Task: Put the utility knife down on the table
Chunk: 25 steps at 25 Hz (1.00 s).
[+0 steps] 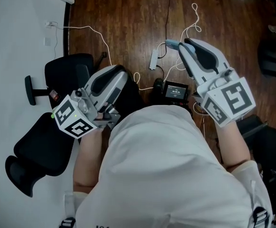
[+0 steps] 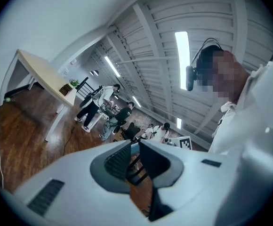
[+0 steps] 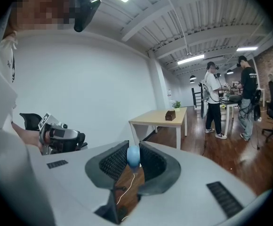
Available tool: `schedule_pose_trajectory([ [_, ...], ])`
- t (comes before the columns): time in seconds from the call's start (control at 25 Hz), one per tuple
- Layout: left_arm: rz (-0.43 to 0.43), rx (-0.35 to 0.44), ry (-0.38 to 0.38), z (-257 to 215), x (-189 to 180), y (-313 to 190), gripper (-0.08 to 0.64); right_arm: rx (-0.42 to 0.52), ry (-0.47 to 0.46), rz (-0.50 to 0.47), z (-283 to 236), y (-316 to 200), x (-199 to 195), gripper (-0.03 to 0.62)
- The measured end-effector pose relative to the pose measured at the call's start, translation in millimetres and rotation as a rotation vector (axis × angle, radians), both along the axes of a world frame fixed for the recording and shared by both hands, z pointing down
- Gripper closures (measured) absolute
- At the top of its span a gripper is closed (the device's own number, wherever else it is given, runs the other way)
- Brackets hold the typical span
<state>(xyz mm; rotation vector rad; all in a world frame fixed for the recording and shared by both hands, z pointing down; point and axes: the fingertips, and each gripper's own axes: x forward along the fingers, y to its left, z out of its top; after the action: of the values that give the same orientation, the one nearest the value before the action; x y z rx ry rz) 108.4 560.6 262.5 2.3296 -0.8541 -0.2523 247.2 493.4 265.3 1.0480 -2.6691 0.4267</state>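
The utility knife [image 1: 171, 43] is a pale blue thing held over the wooden floor, with only its end showing past the jaws. My right gripper [image 1: 182, 45] is shut on it and points away from my body. In the right gripper view the knife's [image 3: 133, 156] rounded blue tip stands between the ribbed pads of the right gripper [image 3: 133, 150]. My left gripper [image 1: 120, 71] hangs close to my body at the left; in its own view the left gripper's [image 2: 134, 144] jaws stand almost together with nothing between them. A light wooden table [image 3: 160, 119] stands further off.
A black office chair [image 1: 43, 141] stands by the white wall at the left. White cables [image 1: 100, 37], a power strip [image 1: 153, 59] and a black device with a screen [image 1: 176, 91] lie on the floor ahead. People [image 3: 214, 100] stand at the far right.
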Motion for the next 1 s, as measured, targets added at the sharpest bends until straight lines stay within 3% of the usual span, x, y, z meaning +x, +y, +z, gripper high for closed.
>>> schedule_pose_trajectory([
  [0.28, 0.043, 0.003, 0.021, 6, -43, -37, 0.505, -0.007, 0.023, 0.043, 0, -27, -41, 0.521],
  [0.52, 0.063, -0.002, 0.045, 7, -135, -99, 0.505, -0.029, 0.086, 0.067, 2, -92, -124, 0.522],
  [0.72, 0.051, 0.007, 0.027, 15, -147, -97, 0.505, -0.003, 0.082, 0.075, 7, -96, -130, 0.521],
  [1.0, 0.066, -0.006, 0.075, 10, -203, -139, 0.505, -0.015, 0.125, 0.087, -3, -139, -190, 0.522],
])
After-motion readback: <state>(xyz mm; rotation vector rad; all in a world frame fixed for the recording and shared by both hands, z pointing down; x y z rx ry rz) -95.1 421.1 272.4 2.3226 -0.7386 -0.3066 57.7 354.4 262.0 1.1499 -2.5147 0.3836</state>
